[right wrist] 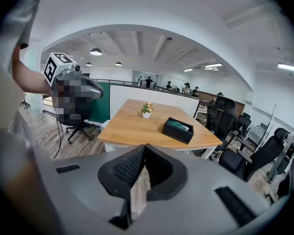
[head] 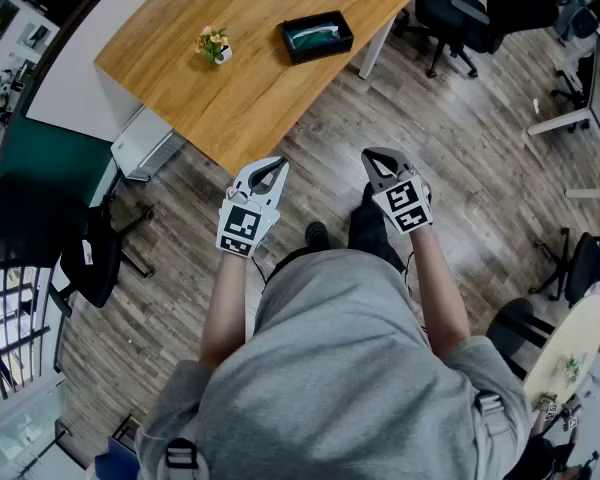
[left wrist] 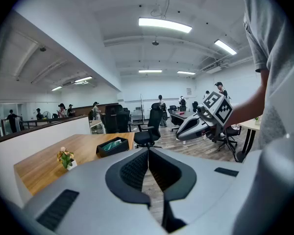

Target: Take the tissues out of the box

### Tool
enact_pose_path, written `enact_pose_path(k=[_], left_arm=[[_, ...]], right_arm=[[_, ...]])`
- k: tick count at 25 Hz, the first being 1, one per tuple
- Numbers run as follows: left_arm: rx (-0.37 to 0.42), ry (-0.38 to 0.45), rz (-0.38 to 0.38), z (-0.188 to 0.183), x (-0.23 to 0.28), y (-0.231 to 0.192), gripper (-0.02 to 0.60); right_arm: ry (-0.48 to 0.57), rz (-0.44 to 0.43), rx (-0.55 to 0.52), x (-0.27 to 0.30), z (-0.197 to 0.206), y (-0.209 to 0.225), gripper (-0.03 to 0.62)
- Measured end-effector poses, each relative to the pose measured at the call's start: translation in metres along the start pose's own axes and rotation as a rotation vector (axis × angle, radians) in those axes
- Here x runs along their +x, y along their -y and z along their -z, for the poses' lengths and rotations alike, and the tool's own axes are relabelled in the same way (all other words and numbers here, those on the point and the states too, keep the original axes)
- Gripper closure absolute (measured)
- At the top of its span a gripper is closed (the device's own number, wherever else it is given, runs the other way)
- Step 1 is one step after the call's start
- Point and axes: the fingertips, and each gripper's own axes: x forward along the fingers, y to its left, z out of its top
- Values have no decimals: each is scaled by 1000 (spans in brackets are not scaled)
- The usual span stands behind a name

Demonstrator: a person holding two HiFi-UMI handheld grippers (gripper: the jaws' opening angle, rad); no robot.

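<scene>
A black open box (head: 318,36) with teal-wrapped tissues inside lies on the wooden table (head: 250,78), towards its far right side. The same box (left wrist: 112,146) shows in the left gripper view and the box (right wrist: 178,130) in the right gripper view. My left gripper (head: 272,167) hangs in the air over the floor just short of the table's near corner, shut and empty. My right gripper (head: 377,155) is level with it, a little to the right, also shut with nothing in it. Both are well short of the box.
A small potted flower (head: 213,45) stands on the table left of the box. Black office chairs (head: 460,13) sit beyond the table's right end, another chair (head: 90,253) at my left. A round light table (head: 570,353) is at my right.
</scene>
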Motion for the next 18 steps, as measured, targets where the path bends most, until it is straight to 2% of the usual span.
enact_pose_path(k=[18], left_arm=[[8,-4,6,4,0,5,558]], right_arm=[[6,30,37,-2,7,1,588]])
